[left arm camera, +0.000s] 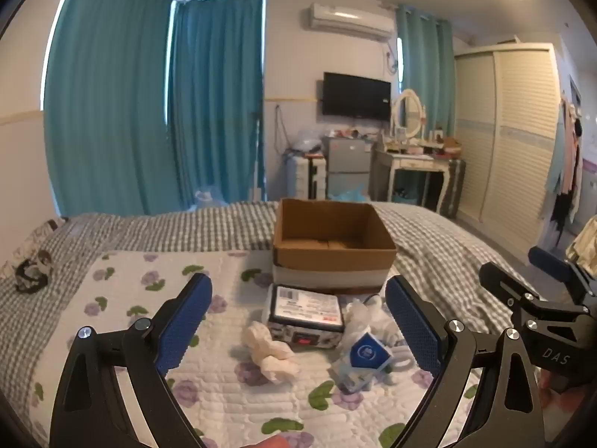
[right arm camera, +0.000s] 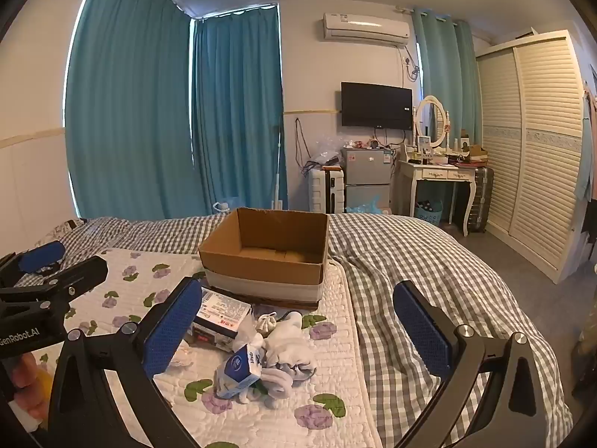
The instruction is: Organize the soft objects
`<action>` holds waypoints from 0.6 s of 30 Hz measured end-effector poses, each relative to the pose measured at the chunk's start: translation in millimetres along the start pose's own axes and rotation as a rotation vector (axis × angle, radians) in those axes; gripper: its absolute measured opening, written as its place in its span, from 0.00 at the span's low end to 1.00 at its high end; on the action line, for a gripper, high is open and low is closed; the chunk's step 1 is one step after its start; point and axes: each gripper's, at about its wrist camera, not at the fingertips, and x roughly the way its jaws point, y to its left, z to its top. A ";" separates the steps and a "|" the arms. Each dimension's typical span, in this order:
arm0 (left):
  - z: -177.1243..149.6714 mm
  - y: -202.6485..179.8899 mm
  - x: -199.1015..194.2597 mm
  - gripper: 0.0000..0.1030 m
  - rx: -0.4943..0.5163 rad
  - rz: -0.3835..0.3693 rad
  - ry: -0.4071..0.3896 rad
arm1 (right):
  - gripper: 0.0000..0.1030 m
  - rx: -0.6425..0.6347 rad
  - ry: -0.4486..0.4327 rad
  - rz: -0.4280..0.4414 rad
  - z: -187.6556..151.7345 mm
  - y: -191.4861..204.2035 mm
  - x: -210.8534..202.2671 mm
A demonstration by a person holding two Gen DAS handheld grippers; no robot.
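Observation:
An open, empty cardboard box (left arm camera: 332, 246) (right arm camera: 266, 252) stands on the bed. In front of it on the floral quilt lie a flat labelled pack (left arm camera: 306, 315) (right arm camera: 218, 317), a crumpled cream cloth (left arm camera: 270, 352), a small blue-and-white packet (left arm camera: 363, 354) (right arm camera: 238, 371) and a heap of white socks (right arm camera: 289, 354) (left arm camera: 367, 310). My left gripper (left arm camera: 298, 324) is open and empty, above the pile. My right gripper (right arm camera: 298, 330) is open and empty, above the socks. Each gripper shows at the edge of the other's view.
The floral quilt (left arm camera: 149, 298) lies over a grey checked bedspread (right arm camera: 410, 261). A small dark patterned item (left arm camera: 31, 272) lies at the bed's left. Behind are teal curtains, a fridge (right arm camera: 363, 179), a dressing table (right arm camera: 436, 175) and a wardrobe (right arm camera: 537, 142).

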 end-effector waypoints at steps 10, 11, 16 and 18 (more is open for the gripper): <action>-2.5 -0.5 -2.5 0.93 0.021 0.012 -0.005 | 1.00 -0.004 0.013 0.001 -0.8 1.2 1.0; -3.0 -0.2 -2.7 0.93 0.019 0.013 -0.004 | 1.00 -0.005 0.013 0.000 -0.9 1.1 0.7; 0.3 3.2 -3.0 0.93 0.018 0.020 0.004 | 1.00 -0.008 0.017 -0.003 0.0 1.0 -1.5; 1.2 1.8 -6.8 0.93 0.027 0.020 -0.002 | 1.00 -0.017 0.021 -0.008 -3.5 4.2 3.3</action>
